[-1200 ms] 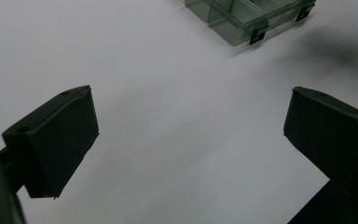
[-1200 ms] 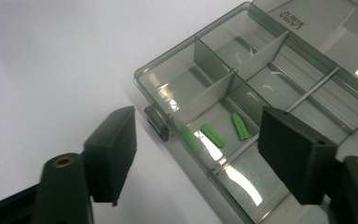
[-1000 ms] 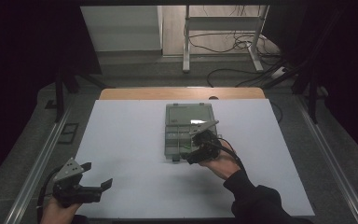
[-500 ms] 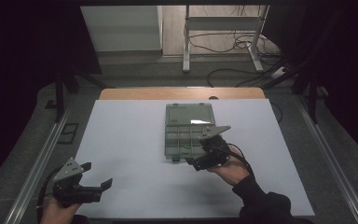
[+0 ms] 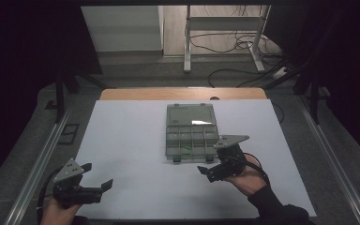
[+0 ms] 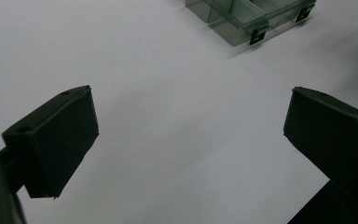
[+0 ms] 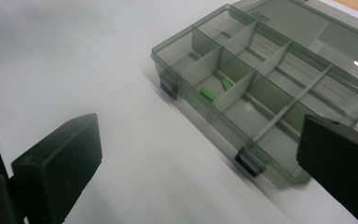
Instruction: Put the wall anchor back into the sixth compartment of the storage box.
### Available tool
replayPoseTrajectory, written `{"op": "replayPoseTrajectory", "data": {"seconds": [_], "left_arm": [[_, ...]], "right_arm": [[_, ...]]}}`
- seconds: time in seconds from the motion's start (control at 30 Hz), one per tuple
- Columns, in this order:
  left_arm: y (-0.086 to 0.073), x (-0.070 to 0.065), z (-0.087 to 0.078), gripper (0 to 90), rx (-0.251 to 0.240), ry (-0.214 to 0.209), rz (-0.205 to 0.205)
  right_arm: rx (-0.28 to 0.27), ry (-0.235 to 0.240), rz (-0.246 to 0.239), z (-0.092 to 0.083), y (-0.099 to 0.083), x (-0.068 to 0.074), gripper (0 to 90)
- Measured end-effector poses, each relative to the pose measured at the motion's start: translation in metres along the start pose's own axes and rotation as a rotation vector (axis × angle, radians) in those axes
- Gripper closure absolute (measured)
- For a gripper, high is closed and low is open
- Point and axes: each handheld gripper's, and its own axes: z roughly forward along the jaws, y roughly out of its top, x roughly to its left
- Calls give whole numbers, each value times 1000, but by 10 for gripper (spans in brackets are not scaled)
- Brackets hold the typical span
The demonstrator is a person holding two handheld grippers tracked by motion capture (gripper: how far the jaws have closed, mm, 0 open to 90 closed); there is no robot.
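A translucent grey-green compartment box (image 5: 191, 136) lies in the middle of the white mat, its lid folded open toward the back. Two small green pieces (image 7: 208, 93) lie in one front compartment of the box (image 7: 261, 93). My right gripper (image 5: 207, 165) hovers just off the box's front right corner, apart from it. Its jaws have just been opening and stand open with nothing between them (image 7: 200, 144). My left gripper (image 5: 97, 175) rests near the mat's front left corner, open and empty (image 6: 186, 116), with the box (image 6: 247, 18) far ahead of it.
The white mat (image 5: 122, 140) covers most of the table, with a wooden strip (image 5: 183, 93) along the back edge. Metal rails (image 5: 42, 159) run down both sides. Cables and a white stand's legs (image 5: 187, 42) are on the floor beyond.
My right gripper has drawn back from over the box toward the near right, and its jaws have spread wider. The left gripper has stayed put.
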Motion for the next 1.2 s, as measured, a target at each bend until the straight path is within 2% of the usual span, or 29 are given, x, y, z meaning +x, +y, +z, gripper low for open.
{"op": "replayPoseTrajectory", "data": {"seconds": [0.43,0.77,0.93,1.2], "left_arm": [[-1,0,-1,34,-1,3,-1],[-1,0,-1,34,-2,1,-1],[-1,0,-2,34,-2,2,-2],[-1,0,-2,34,-3,3,-2]], "right_arm": [[-16,-34,16,-33,-23,-3,0],[-30,-87,65,-56,-41,-9,0],[-23,-95,66,-63,-50,-10,0],[-28,-133,103,-77,-64,-18,0]]}}
